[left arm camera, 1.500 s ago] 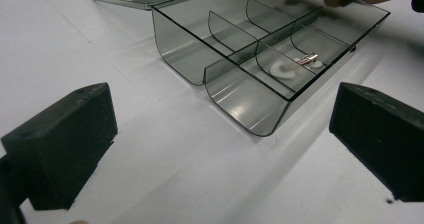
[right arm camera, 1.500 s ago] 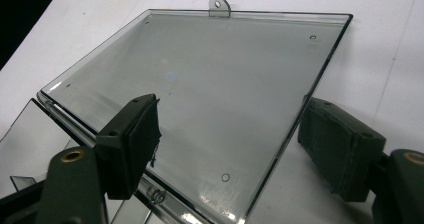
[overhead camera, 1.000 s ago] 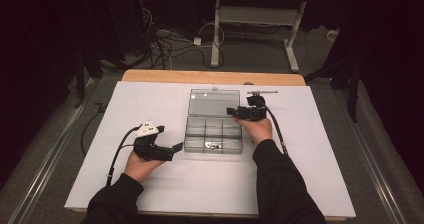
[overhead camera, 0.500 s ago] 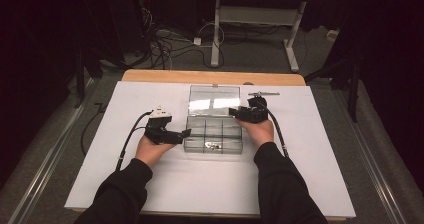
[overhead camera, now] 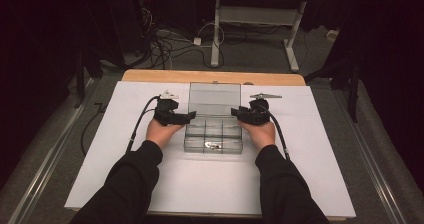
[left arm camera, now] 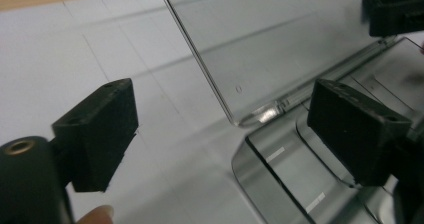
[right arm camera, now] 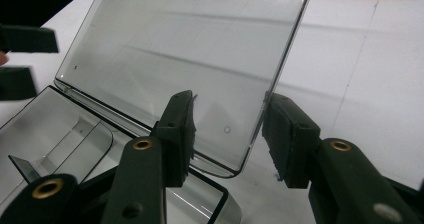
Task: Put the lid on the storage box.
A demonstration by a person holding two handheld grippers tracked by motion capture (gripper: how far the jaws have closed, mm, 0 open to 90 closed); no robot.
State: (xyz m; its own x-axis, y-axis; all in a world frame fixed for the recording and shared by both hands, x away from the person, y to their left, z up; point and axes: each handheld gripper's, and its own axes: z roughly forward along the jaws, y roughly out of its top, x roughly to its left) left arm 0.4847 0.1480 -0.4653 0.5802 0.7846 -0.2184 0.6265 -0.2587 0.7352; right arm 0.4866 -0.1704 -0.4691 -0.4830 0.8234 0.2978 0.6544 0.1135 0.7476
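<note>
1 clear compartment box (overhead camera: 214, 129) w/ open lid (overhead camera: 214, 99), 2 claws: left (overhead camera: 191, 115), right (overhead camera: 234, 112).

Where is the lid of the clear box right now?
In the high view the lid stands open at the back of the clear box, mid-table, between the left hand-held gripper and right hand-held gripper.

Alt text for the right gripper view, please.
The right gripper has its two black jaws open on either side of the edge of a clear box's raised lid, not closed on it. The box's tray lies lower left on a white table.
</note>
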